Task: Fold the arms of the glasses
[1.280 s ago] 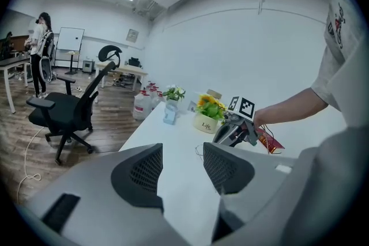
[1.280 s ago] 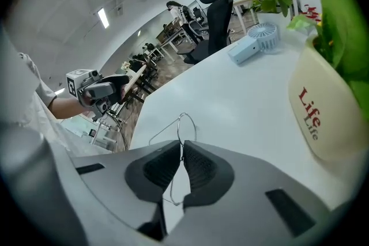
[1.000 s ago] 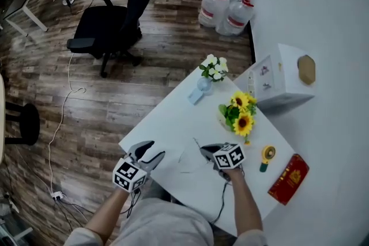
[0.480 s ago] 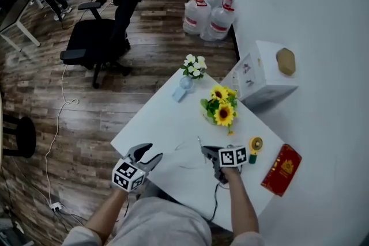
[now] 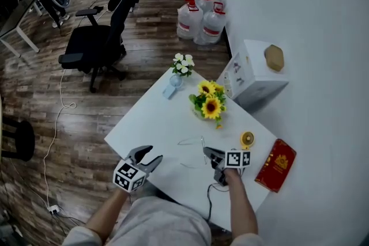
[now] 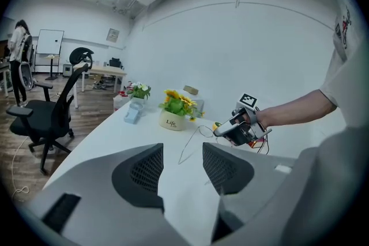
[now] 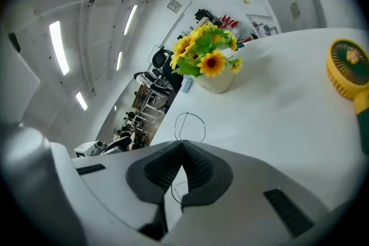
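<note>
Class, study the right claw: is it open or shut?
Shut on the glasses: the right claw has its jaws together on their wire.

The word "Life" was read on the white sunflower pot (image 6: pixel 172 121); the gold print on the red box (image 5: pixel 275 165) could not be made out.

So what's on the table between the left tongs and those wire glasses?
Nothing: just bare white table between the open left tongs and the glasses. The head view and left gripper view show it.
</note>
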Tool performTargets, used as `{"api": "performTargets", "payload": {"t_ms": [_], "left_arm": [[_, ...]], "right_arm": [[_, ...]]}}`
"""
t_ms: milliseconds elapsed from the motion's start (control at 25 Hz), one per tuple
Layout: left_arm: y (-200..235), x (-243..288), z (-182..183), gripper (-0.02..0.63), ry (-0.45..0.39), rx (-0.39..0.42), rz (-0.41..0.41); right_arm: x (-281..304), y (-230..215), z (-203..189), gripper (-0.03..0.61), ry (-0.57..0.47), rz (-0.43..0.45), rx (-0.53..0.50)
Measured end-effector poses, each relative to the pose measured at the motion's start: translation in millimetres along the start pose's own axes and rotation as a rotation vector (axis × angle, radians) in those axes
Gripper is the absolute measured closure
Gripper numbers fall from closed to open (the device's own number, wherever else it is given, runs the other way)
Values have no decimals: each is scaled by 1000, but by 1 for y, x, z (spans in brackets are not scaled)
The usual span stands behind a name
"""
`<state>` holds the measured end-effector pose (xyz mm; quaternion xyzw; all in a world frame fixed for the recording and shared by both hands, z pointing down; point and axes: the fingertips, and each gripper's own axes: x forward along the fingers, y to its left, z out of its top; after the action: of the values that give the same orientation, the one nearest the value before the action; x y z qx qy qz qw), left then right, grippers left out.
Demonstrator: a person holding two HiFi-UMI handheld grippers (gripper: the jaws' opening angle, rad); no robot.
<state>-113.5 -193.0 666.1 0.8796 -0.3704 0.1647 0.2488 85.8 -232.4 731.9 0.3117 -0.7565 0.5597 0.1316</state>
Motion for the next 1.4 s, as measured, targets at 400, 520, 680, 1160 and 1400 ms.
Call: {"api": "performTargets", "payload": {"t_ms": [400,520,680,1160,1400], "left_arm": [[-26,5,-3,403,-3,10,13],[-26,3,-4,403,0,7,24],[-23,3,-4,403,1,2,35],[-29,10,0,403,5,21,15],[-22,9,17,403,-18,16,-5]], "right_arm": [[-11,-35,-25,572,-12,0,71],[-12,-40,-27,572,-23,22,112],[-16,-34,-22,572,-57,82,175],[-38,-30,-19,572,-159,188,359],[-62,-20,-21,572,-160,158,359]]}}
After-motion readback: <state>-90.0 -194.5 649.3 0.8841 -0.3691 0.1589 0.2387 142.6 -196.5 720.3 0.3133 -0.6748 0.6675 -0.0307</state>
